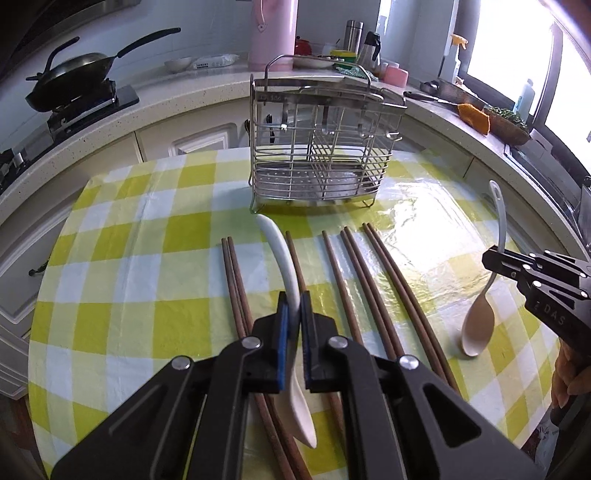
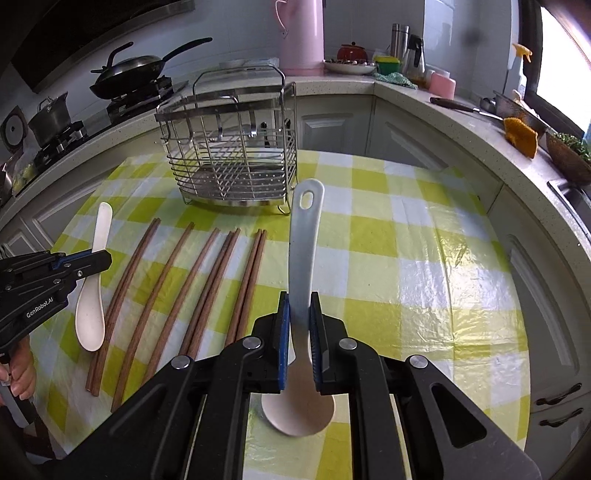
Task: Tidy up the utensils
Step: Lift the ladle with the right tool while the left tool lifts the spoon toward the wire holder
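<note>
My left gripper [image 1: 294, 308] is shut on a white spoon [image 1: 280, 251], handle pointing toward the wire utensil rack [image 1: 317, 147]; the same spoon shows at the left of the right wrist view [image 2: 92, 295]. My right gripper [image 2: 299, 310] is shut on a grey-handled spoon [image 2: 304, 236] with a beige bowl, its bowl just above the cloth; it also shows in the left wrist view [image 1: 480, 325]. Several brown chopsticks [image 1: 354, 280] lie in a row on the checked tablecloth, also seen in the right wrist view [image 2: 207, 288]. The rack [image 2: 232, 155] stands at the far side.
The table has a yellow and white checked cloth [image 2: 406, 258]. A kitchen counter [image 1: 192, 92] curves behind it with a wok [image 1: 77, 70], a pink thermos [image 1: 273, 33], bottles and a sink area at the right.
</note>
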A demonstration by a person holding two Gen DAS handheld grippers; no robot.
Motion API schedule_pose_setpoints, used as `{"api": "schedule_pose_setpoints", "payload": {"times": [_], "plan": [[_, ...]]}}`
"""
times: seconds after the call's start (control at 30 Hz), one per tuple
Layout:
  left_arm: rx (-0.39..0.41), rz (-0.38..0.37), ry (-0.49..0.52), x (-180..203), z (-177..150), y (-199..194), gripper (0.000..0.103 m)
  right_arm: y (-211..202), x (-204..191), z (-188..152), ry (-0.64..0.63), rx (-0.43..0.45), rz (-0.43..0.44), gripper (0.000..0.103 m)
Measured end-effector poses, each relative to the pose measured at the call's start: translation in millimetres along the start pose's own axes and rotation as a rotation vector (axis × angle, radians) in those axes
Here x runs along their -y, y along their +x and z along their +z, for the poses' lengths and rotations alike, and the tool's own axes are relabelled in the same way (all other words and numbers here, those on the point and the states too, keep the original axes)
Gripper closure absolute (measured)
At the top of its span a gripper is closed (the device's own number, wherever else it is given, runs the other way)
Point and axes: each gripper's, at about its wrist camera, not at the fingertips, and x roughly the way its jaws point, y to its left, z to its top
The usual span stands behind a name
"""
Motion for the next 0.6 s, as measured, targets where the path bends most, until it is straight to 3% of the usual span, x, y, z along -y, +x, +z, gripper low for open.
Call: {"api": "schedule_pose_setpoints", "payload": {"times": [0.33,0.6], "plan": [[0.149,-0.014,0.035,2,27,-45,0.096,-35,-9,22,0.004,0.117,-0.022,0.092],[0.181,0.017,0.018,-7,68,-50,0.096,-47,-12,61,0.003,0.164,-0.014,0.092]]}}
